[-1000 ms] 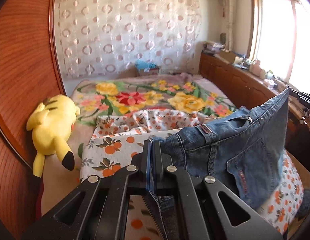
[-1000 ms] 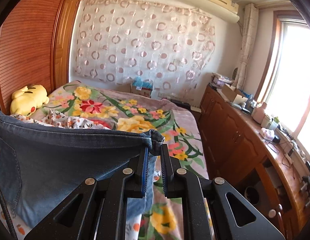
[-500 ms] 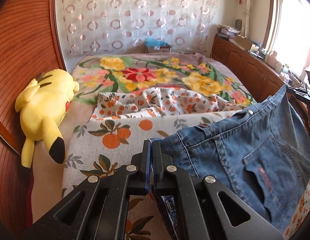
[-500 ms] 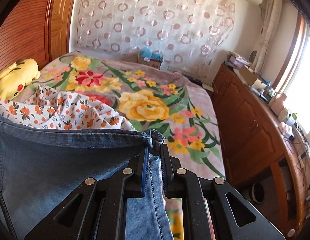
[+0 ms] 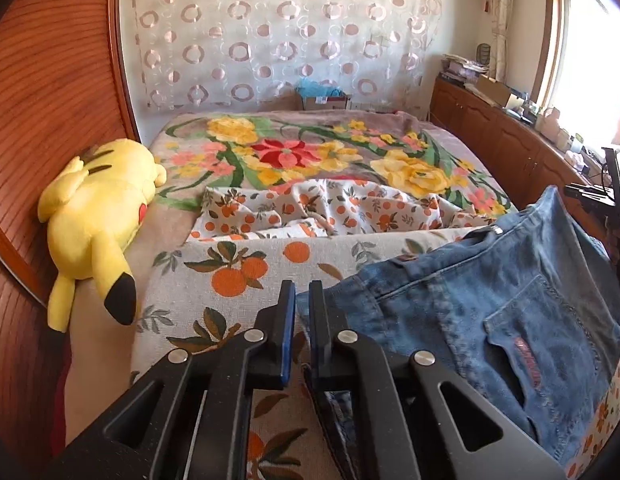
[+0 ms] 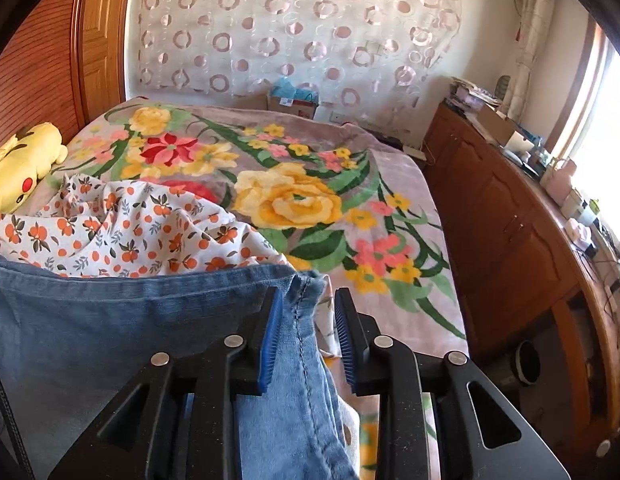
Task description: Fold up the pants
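Jeans (image 5: 506,300): we have blue denim pants lying on the orange-print sheet (image 5: 237,264) at the near end of the bed, waistband toward the far wall, back pocket facing up.
Writing on the jeans: we see a small reddish tab (image 5: 528,362) at the pocket edge, but we cannot read any lettering on it; a metal rivet glints at the waistband.
Left gripper (image 5: 303,304): our jaws have just been opening and now stand slightly apart. The denim edge lies beside the right finger and under it; we see a bare gap between the pads, so the cloth is let go.
Right gripper (image 6: 305,308): our jaws have just been opening and stand clearly apart. A seamed corner of the jeans (image 6: 157,320) still sits in the gap, leaning on the left blue pad and clear of the right one, so nothing is pinched.
Bed: a blanket (image 6: 293,196) with large yellow and red flowers covers it; the crumpled orange-print sheet lies across it, just past the jeans.
Toy: a yellow plush (image 5: 97,216) lies at the left bed edge against the wooden panel (image 5: 49,88).
Far wall: a sheer curtain (image 5: 277,28) with ring patterns hangs there; a cardboard box (image 6: 293,104) at its foot carries a white label too small for us to read.
Right side: wooden cabinets (image 6: 506,224) run under a bright window, their top cluttered.
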### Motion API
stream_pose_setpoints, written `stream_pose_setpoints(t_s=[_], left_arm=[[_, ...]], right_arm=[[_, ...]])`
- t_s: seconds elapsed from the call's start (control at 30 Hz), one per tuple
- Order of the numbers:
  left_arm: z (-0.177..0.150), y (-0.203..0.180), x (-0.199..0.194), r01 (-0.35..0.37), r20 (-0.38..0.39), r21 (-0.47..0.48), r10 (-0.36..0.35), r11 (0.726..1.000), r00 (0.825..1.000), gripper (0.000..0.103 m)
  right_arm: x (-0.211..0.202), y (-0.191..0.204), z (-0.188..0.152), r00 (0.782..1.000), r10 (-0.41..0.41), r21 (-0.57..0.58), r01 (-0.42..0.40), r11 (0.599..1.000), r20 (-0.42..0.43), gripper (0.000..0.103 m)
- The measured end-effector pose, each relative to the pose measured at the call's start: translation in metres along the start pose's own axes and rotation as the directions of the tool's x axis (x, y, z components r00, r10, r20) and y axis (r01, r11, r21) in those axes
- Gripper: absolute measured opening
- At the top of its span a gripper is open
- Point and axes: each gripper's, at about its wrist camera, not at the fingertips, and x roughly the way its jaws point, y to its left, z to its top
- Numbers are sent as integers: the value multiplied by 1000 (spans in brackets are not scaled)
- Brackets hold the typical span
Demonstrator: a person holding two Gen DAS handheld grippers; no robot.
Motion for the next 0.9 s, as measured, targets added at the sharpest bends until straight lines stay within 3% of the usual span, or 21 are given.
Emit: stream_pose_setpoints(t_s=[0.07,0.17,0.2,0.33,0.4,0.5,0.7,0.9], left_arm=[[1,-5,-9,21,21,9,-21,1000,1000,19],[3,-22,-20,42,62,41,-44,998,997,39],[4,-26,-22,43,72,49,-46,998,996,48],[7,-57,-27,97,85,109,-107,989,991,56],[7,-72,-27,123,89,130,-135,984,987,71],[7,-96,-26,182,82,148,-196,972,977,77],[3,-144,-15,243,44,187,-256,952,966,77],[-11,-167,0,248,11,237,-258,940,966,77]], right_arm=[[-16,0,-6,1000,18,11,-19,1000,20,37],[-38,-2,-22,998,46,37,-47,998,48,46],[-45,-3,-29,997,54,48,-56,997,55,46],[-72,-7,-60,995,77,70,-81,994,62,48],[-86,-12,-76,995,80,82,-85,993,63,48],[-102,-21,-97,995,90,105,-94,990,48,48],[-121,-42,-128,996,91,162,-92,982,13,48],[-128,-48,-143,998,56,163,-52,985,-20,48]])
